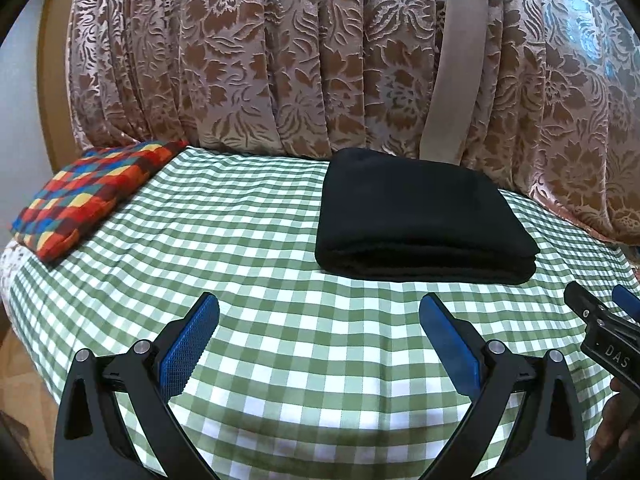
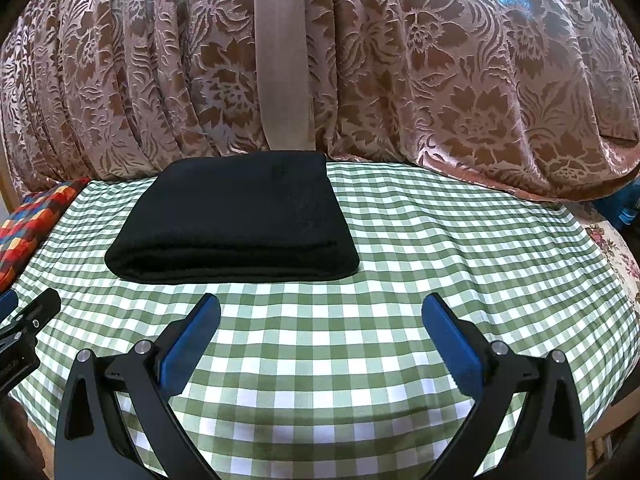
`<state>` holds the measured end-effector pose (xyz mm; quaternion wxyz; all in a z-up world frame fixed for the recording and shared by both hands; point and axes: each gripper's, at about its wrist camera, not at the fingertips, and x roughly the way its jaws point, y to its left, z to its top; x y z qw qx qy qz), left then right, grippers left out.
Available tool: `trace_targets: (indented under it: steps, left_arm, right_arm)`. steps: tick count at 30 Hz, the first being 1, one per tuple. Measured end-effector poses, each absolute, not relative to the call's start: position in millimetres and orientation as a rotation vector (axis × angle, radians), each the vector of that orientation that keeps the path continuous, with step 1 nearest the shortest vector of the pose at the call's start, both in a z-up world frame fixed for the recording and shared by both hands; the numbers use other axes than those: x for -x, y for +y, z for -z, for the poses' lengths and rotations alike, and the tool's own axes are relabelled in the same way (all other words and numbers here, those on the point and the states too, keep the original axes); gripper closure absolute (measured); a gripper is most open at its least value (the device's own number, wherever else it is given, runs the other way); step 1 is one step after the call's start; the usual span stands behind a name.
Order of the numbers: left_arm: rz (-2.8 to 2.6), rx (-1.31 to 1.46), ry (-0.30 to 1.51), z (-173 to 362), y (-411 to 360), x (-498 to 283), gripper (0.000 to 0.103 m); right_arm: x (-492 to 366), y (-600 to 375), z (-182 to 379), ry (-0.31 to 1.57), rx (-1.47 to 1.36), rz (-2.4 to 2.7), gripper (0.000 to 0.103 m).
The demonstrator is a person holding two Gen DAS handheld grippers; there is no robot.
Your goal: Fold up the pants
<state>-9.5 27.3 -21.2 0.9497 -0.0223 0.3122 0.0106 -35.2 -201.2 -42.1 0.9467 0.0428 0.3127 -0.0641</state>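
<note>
Pants (image 1: pixel 424 216) seen folded into compact black stack on checked table (image 1: pixel 280 320); task judged essentially done, nothing left visible. Stack lies ahead of both tongs, untouched. Folded edge faces tongs; long axis runs left-right. Left tongs (image 1: pixel 319 320) held apart, empty. Right tongs (image 2: pixel 321 320) held apart, empty.

From my feed I see a surface covered in a green-and-white checked cloth (image 1: pixel 280 240), lightly rumpled. Behind it hangs a heavy brown floral curtain (image 1: pixel 240 60) in deep folds, with a plain beige band (image 1: pixel 456 60) running down it. Blue-tinted light glints on the curtain's upper right. A multicoloured checked cushion (image 1: pixel 88 196) lies at the cloth's far left corner. On the right-wrist view, a floral-printed fabric (image 2: pixel 616 248) shows past the cloth's right edge.
</note>
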Motion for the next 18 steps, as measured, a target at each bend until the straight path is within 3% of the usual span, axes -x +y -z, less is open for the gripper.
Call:
trace_targets:
  steps: [18]
  left_arm:
    - [-0.012,0.019,0.611,14.0,21.5,14.1,0.004]
  right_arm:
    - [36.6,-200.8,45.0,0.637,-0.106,0.132,0.002]
